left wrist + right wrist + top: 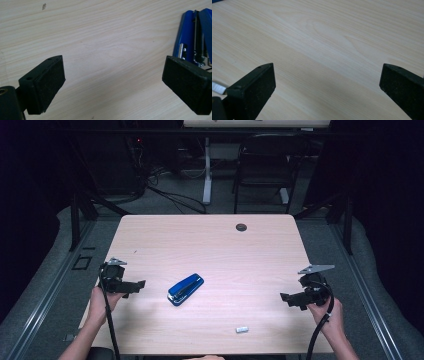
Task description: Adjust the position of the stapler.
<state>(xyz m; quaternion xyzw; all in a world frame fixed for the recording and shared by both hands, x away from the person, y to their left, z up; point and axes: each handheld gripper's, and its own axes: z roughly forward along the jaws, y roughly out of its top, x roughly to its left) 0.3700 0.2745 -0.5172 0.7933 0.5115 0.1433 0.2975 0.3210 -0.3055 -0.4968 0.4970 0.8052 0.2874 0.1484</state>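
Observation:
A blue stapler (185, 289) lies flat on the light wood table (210, 245), a little left of its middle. My left gripper (135, 287) hovers at the table's left edge, jaws pointing right toward the stapler, a short gap away. In the left gripper view its jaws stand wide apart over bare wood (113, 82), with the blue stapler (192, 37) behind the right jaw. My right gripper (290, 300) sits near the right edge, pointing left, wide open over bare table (327, 85). A small strip of staples (242, 329) lies near the front edge and shows at the left edge of the right gripper view (217, 87).
A round cable hole (241, 227) sits near the table's far edge. Beyond the table stand a black chair (265, 165) and a white desk leg (207, 170), with cables on the floor.

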